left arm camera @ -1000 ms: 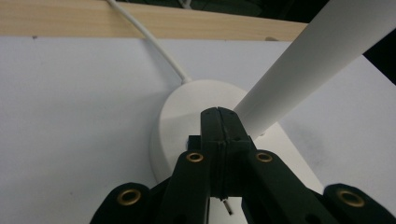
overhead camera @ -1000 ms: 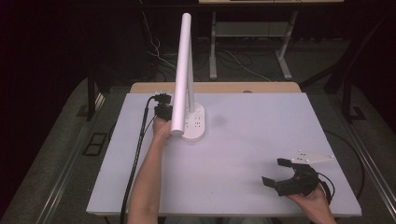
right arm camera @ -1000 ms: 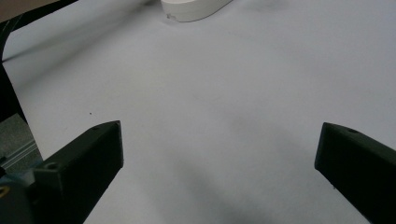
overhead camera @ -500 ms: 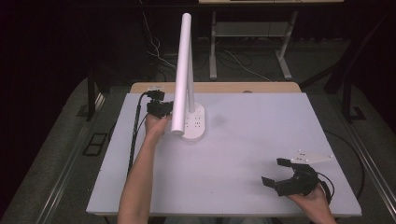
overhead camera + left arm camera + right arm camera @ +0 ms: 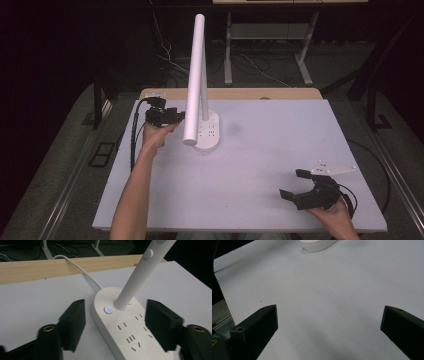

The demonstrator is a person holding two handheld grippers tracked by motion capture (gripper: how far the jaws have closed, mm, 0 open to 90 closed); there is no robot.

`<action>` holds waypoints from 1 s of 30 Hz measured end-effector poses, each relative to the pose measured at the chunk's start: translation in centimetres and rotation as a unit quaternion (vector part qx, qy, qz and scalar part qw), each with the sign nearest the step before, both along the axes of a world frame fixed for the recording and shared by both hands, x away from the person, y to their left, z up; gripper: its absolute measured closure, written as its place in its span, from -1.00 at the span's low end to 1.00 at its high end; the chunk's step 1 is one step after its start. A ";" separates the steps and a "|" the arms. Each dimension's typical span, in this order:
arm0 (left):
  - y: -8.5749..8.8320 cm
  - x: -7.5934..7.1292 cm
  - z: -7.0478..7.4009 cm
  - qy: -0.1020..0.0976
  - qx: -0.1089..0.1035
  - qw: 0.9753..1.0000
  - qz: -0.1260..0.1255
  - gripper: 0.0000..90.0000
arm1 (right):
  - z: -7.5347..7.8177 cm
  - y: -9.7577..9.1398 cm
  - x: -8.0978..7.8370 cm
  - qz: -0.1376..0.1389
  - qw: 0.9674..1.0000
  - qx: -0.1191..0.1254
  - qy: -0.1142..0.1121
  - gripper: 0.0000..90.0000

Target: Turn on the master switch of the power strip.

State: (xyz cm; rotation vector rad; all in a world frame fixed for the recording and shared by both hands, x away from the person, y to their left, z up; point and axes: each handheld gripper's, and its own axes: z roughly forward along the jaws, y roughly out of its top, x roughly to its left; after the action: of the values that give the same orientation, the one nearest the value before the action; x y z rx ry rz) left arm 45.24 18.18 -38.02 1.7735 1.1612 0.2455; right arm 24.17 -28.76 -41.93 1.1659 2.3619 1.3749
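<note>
Left gripper [image 5: 115, 325]: jaws wide apart, nothing held, straddling the near end of the lamp base.
Right gripper [image 5: 301, 186]: jaws wide apart, nothing held, low over the table's near right corner.
Lamp base [image 5: 126, 330]: white, socket slots on top, blue button lit.
Lamp arm [image 5: 194, 80]: white tube, tilted.
Table [image 5: 280, 140]: white top.

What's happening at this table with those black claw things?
A person holds a two-jaw gripper in each hand. The left gripper, jaws open, sits at the white lamp base, which has sockets and a lit blue button. The right gripper waits open near the front right of the table, holding nothing.
</note>
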 end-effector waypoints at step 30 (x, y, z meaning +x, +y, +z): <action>3.3 -7.2 0.7 -0.012 -0.034 0.999 -0.028 -1.00 | 0.1 0.1 -0.1 0.002 1.000 0.002 0.001 -0.99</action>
State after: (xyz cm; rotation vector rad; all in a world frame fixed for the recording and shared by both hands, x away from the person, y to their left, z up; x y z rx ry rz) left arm 38.03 21.49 -37.28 1.7353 1.0894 0.1915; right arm 24.09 -28.63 -41.87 1.1645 2.3652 1.3819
